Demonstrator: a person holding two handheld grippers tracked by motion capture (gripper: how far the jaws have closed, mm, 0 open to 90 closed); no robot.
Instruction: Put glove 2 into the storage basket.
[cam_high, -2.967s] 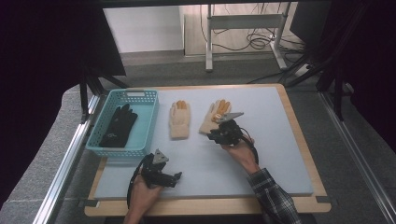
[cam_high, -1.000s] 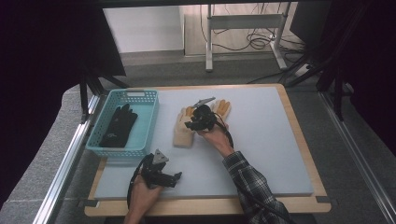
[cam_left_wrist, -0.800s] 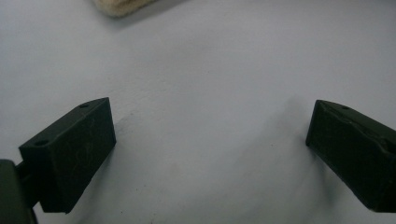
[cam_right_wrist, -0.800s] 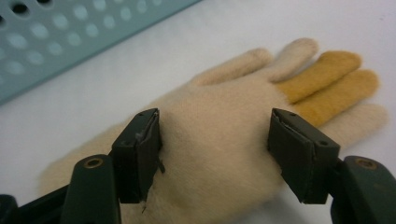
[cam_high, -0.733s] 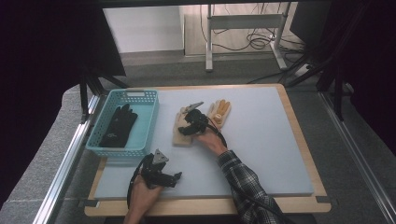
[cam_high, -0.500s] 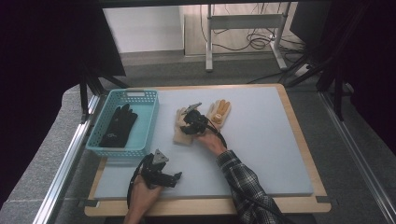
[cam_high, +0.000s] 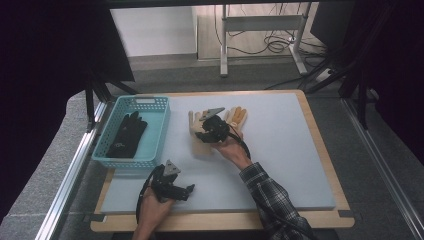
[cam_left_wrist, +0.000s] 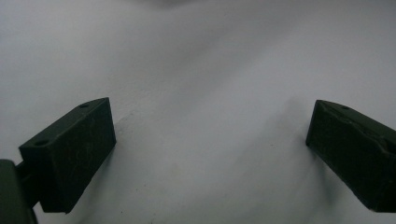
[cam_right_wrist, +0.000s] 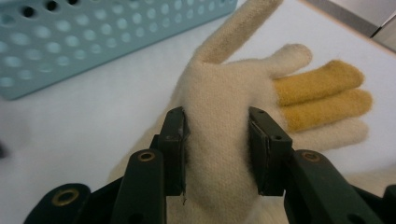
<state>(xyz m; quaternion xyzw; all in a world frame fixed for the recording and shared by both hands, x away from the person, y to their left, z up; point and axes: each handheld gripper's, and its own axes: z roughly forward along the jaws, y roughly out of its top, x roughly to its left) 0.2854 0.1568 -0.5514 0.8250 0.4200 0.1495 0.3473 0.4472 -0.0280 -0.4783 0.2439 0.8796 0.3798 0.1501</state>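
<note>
High view: on a pale grey mat (cam_high: 300, 165) set in a wooden tray, the right gripper (cam_high: 207, 134) is clamped on a cream glove (cam_high: 196, 125), bunching it just beside a second glove with yellow fingers (cam_high: 237, 116). To the left stands a blue perforated basket (cam_high: 150, 105) holding a black glove (cam_high: 125, 140). Near the front edge, the left gripper (cam_high: 186, 190) rests on the mat.

Left gripper view: 2 black blocky jaws stand wide apart over bare mat (cam_left_wrist: 201, 93) — nothing between them.

Right gripper view: the jaws have just been closing and now pinch the cream glove (cam_right_wrist: 217, 140) across its palm, the knit puckered into a ridge between the pads (cam_right_wrist: 175, 149). Its fingers point toward the basket (cam_right_wrist: 93, 42); yellow fingers (cam_right_wrist: 322, 91) lie behind.

The glove looks light, soft and floppy — fuzzy wool that should grip well but droop when lifted. A hold mid-palm, as here, seems sound; the fingers will likely dangle over the basket rim.
</note>
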